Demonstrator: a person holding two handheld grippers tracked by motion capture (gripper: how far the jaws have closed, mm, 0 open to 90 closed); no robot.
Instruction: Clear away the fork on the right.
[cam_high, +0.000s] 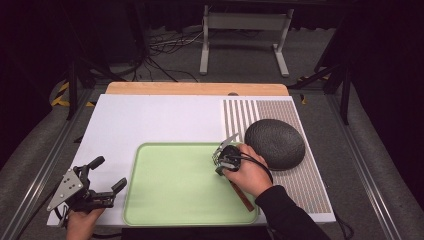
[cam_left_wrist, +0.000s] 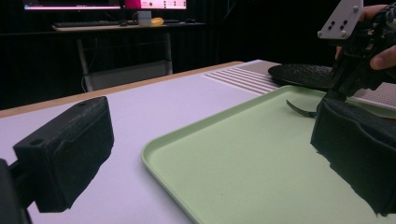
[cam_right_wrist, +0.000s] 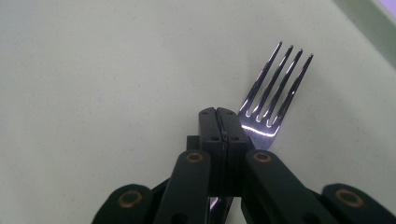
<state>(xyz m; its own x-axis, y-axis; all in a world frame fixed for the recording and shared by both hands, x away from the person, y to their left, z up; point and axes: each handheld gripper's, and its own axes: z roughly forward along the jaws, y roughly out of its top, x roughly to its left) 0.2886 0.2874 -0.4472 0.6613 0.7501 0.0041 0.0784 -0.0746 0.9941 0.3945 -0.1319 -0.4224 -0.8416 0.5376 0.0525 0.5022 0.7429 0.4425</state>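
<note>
Right gripper view shows the fork (cam_right_wrist: 273, 100), tines toward one o'clock, over the green tray (cam_right_wrist: 93, 70), with the right gripper (cam_right_wrist: 219, 122) pinched tight on its neck. So the pick looks made; moving and placing it remain. At eight o'clock on the table (cam_high: 150, 115), the left gripper (cam_high: 107, 174) gapes wide, empty.

A lab or recording studio, black curtained walls, grey carpet, loose cables (cam_high: 165, 47) on the floor, a metal frame stand (cam_high: 245, 37), aluminium rails (cam_high: 40, 165) beside the table (cam_high: 150, 117), monitors (cam_left_wrist: 105, 3) on a desk behind
</note>
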